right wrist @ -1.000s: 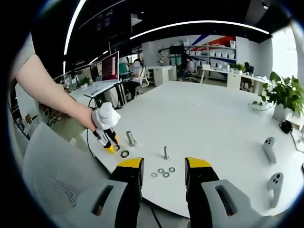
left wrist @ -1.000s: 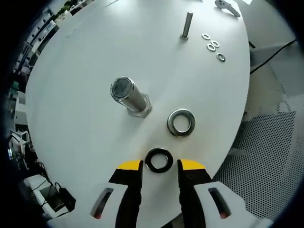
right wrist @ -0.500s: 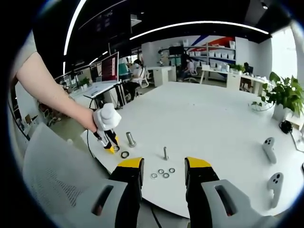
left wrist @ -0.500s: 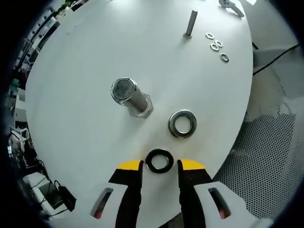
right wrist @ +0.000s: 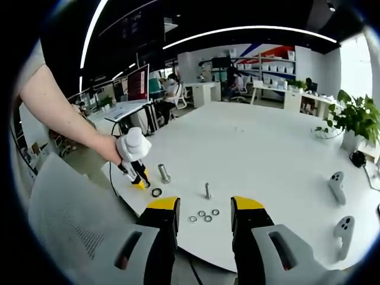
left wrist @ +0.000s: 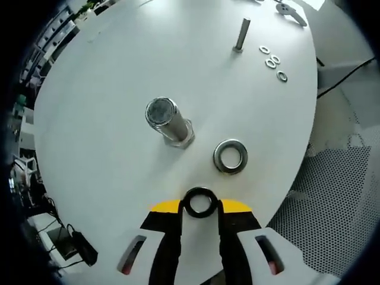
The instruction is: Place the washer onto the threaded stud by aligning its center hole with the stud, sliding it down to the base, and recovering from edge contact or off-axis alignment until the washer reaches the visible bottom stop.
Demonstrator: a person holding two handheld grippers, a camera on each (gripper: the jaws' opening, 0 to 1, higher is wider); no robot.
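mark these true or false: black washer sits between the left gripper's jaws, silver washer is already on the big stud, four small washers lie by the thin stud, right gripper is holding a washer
1. The black washer sits between the jaws of the left gripper. True.
2. The silver washer is on the big stud. False: it lies flat on the white table beside the stud.
3. Four small washers lie near the thin stud. True.
4. The right gripper holds a washer. False: its jaws stand open and empty above the table edge.
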